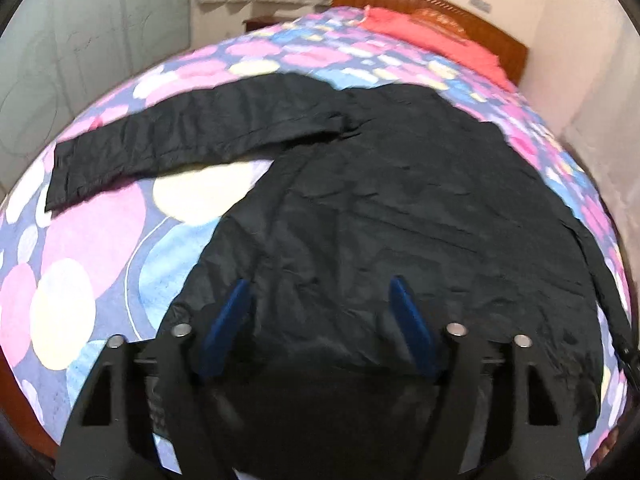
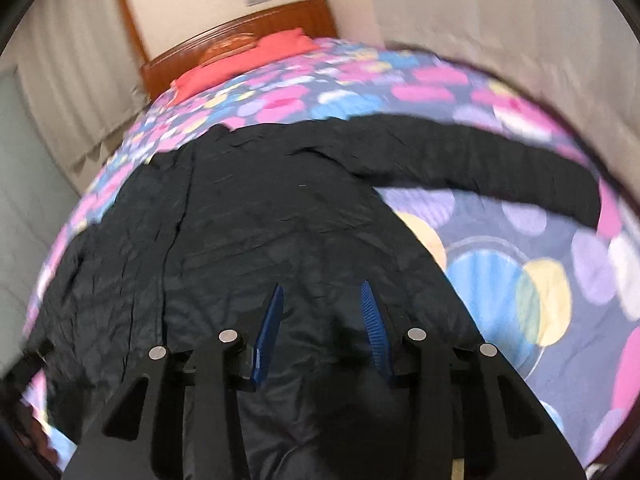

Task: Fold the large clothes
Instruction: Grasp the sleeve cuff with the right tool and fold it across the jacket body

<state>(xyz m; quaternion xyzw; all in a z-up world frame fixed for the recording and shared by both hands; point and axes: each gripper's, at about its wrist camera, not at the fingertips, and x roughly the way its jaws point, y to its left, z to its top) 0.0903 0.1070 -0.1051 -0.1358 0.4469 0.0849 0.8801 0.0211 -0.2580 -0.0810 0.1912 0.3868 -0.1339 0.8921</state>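
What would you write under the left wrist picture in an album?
Open left tool poised over a black jacket spread on a flowery bedspread, one sleeve stretched out sideways.

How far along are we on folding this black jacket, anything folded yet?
Done: the black jacket lies spread flat on the dotted bedspread. No fold shows yet: one sleeve lies stretched out to the left in the left wrist view, the other sleeve to the right in the right wrist view. In hand: nothing; the left claw and right claw hover open above the hem. Left: both sleeves, then the body.
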